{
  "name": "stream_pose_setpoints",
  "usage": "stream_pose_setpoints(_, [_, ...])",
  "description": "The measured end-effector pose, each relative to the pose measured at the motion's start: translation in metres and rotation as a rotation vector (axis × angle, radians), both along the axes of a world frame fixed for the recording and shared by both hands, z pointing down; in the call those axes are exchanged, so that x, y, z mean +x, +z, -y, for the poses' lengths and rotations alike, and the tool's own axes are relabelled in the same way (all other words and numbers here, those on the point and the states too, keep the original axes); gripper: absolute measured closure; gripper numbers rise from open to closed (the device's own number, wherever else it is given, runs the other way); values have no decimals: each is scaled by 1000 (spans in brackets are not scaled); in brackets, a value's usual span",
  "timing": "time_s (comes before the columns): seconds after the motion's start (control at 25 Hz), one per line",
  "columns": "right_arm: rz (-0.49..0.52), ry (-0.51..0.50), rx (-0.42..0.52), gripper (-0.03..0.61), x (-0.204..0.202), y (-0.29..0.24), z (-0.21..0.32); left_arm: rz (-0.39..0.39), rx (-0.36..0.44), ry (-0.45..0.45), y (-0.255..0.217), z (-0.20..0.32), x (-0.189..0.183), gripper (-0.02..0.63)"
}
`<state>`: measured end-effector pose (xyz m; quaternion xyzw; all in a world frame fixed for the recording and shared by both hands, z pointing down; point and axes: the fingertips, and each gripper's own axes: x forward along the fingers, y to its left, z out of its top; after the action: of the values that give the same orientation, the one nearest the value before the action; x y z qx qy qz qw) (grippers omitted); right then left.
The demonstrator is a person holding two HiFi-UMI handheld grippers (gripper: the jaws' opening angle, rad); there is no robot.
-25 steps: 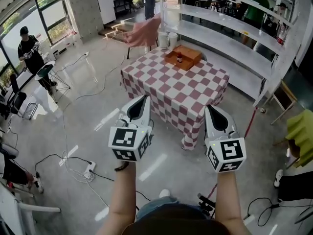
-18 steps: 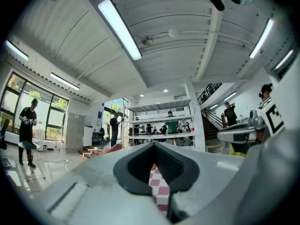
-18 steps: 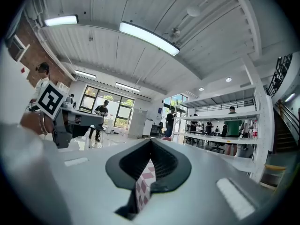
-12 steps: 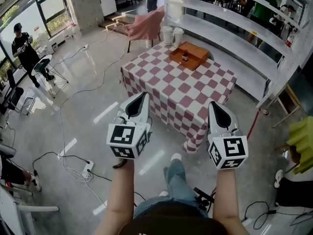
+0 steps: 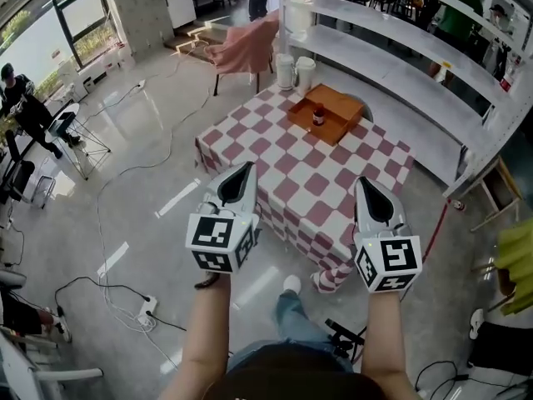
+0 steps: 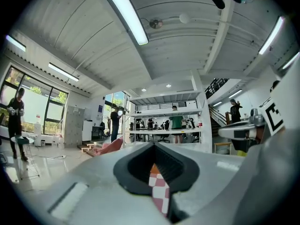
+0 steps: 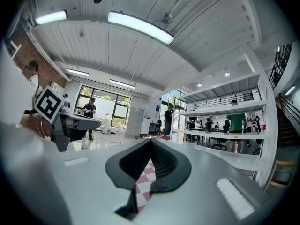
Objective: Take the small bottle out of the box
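Red-checked table (image 5: 279, 161) approached, task not yet begun
Left gripper (image 5: 246, 167) and right gripper (image 5: 364, 182) are held clenched and empty. The table has been drawn closer than a second ago, though reach is not yet gained. Open floor (image 5: 150, 182) is left either side of its near corner. The small bottle (image 5: 317, 117) is seen inside the box (image 5: 343, 104) near the far edge.

Head view steeply down, gripper views level — table (image 5: 287, 167) shared (distant)

- You have no words, numbers or brand names that can be read in any of these views.
- The marker cubes (image 5: 221, 242) on your left gripper (image 5: 243, 169) and right gripper (image 5: 365, 183) carry only black-and-white square code patterns.
- Any print on the small bottle (image 5: 317, 117) is too small to read.
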<state>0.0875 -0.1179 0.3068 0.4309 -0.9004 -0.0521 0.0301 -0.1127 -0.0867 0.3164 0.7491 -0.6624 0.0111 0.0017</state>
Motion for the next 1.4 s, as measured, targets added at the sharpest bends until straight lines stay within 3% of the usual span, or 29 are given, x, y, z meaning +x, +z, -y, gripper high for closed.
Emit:
stream_pose_setpoints(0.28, [-15, 18, -12, 578, -26, -2, 107, -11, -14, 25, -1, 109, -21, 614])
stream_pose_setpoints(0.72, [79, 26, -63, 580, -49, 7, 227, 9, -38, 16, 10, 225, -52, 614])
stream_pose_setpoints(1.0, [53, 90, -63, 578, -64, 26, 253, -53, -34, 48, 29, 252, -71, 614])
stream_pose_setpoints(1.4, [-36, 150, -130, 577, -98, 60, 323, -47, -112, 164, 58, 341, -94, 614])
